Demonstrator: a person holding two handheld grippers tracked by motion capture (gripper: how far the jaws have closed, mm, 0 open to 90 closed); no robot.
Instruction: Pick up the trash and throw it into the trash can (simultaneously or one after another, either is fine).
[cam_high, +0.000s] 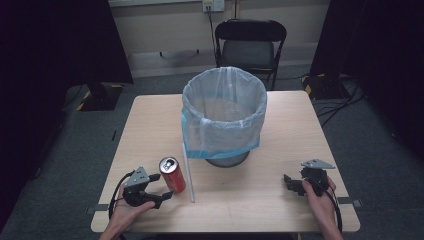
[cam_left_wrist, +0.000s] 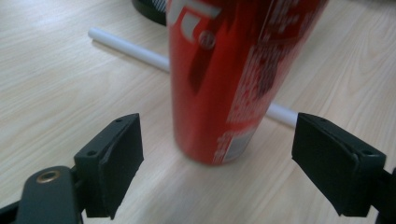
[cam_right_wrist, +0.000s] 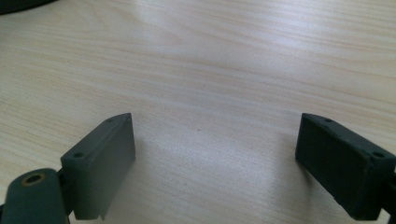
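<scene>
Two hand-held grippers are over a light wooden table (cam_high: 150, 115), one near each front corner. Left gripper (cam_high: 159, 196): jaws spread wide, gripping nothing. In the left gripper view the left gripper (cam_left_wrist: 217, 154) points at a red soda can (cam_left_wrist: 238, 70), which stands upright just ahead of the two black pads; neither pad touches it. In the high view the red soda can (cam_high: 172, 175) sits at the front left of the table, its opened top visible, just beside the left gripper's jaws. A white plastic tube (cam_high: 188, 172) lies flat on the table immediately to the can's right, running from near the front edge toward the bin; it passes behind the can in the left gripper view.

Right gripper (cam_high: 291, 183): jaws likewise apart and empty over bare wood at the front right, well apart from the can.

A waste bin (cam_high: 224, 117) lined with a translucent blue-edged bag stands at the table's centre. A black folding chair (cam_high: 250, 47) stands beyond the far edge.
</scene>
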